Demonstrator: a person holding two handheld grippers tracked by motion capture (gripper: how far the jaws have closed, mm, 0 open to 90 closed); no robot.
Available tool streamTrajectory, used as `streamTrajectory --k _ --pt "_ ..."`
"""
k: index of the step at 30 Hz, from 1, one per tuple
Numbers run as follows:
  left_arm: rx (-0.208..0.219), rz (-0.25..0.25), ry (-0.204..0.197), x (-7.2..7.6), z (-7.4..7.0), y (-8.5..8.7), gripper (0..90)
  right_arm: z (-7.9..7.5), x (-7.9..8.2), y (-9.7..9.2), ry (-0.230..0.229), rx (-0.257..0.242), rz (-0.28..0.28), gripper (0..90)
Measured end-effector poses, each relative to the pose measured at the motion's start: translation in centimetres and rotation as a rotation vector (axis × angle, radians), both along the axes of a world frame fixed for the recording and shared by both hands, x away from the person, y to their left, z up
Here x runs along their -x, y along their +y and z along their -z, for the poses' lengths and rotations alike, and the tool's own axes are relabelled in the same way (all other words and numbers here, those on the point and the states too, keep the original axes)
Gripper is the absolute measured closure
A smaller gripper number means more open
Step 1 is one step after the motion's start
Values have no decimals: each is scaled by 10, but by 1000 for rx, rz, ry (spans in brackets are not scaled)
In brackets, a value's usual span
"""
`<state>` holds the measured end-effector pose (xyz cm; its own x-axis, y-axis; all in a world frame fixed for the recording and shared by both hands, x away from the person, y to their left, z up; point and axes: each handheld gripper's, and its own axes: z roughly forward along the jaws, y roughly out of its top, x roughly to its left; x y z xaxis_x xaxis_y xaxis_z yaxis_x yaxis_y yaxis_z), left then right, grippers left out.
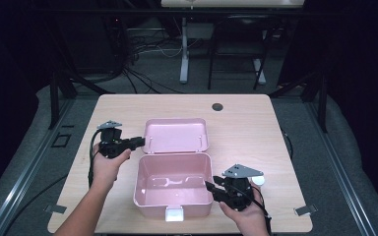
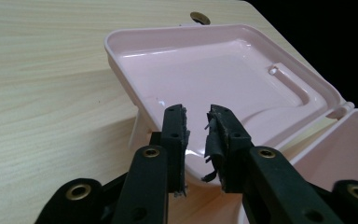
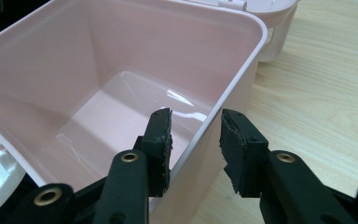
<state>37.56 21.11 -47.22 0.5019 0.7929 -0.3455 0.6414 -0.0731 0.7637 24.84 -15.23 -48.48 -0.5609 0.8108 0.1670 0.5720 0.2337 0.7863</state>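
A pink box (image 1: pixel 173 184) sits open in the middle of a light wood table (image 1: pixel 241 128). Its lid (image 1: pixel 176 134) lies flat behind it, inside up. A small white latch (image 1: pixel 173 213) sticks out at the front of the box. No words or labels can be read on the box or the lid.

The left claw (image 1: pixel 139 142) is at the left edge of the lid. In the left gripper view its two pads (image 2: pixel 175 133) stand a little apart, with the lid's rim (image 2: pixel 200 175) just past them. The pads do not press on the rim.

The right claw (image 1: pixel 212 188) is at the right wall of the box. In the right gripper view one pad (image 3: pixel 161 140) is inside the box and the other is outside, with the wall (image 3: pixel 214 126) between them. There is a gap on both sides of the wall, so this claw is apart too and grips nothing.

The table has pale wood lines and a small round dark hole (image 1: pixel 217 106) near the far edge. Small metal clips (image 1: pixel 305 210) sit at its front corners. The floor around it is grey. The room behind is dark, with black cables (image 1: pixel 142 73) on the floor and the white legs (image 1: pixel 184 51) of another table.
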Motion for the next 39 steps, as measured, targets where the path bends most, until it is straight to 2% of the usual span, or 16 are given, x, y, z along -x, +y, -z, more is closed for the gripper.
streamTrajectory --k 10,13,16,18,22,26,28,39 --pt "37 18 26 19 6 7 681 2 0 1 0 0 1 632" --pt "34 22 31 22 8 3 668 2 0 1 3 3 -1 629" --pt "53 23 26 22 10 3 658 2 0 2 4 2 -1 627" --pt "67 41 46 22 10 1 653 2 0 2 9 0 1 627" --pt "43 56 48 22 12 -5 663 3 1 3 12 5 7 624" --pt "56 81 57 21 13 -9 721 3 2 4 9 5 7 620" --pt "29 79 42 22 12 -12 726 3 3 4 11 9 6 621" --pt "43 91 37 23 13 -19 739 2 5 -2 8 18 18 627"
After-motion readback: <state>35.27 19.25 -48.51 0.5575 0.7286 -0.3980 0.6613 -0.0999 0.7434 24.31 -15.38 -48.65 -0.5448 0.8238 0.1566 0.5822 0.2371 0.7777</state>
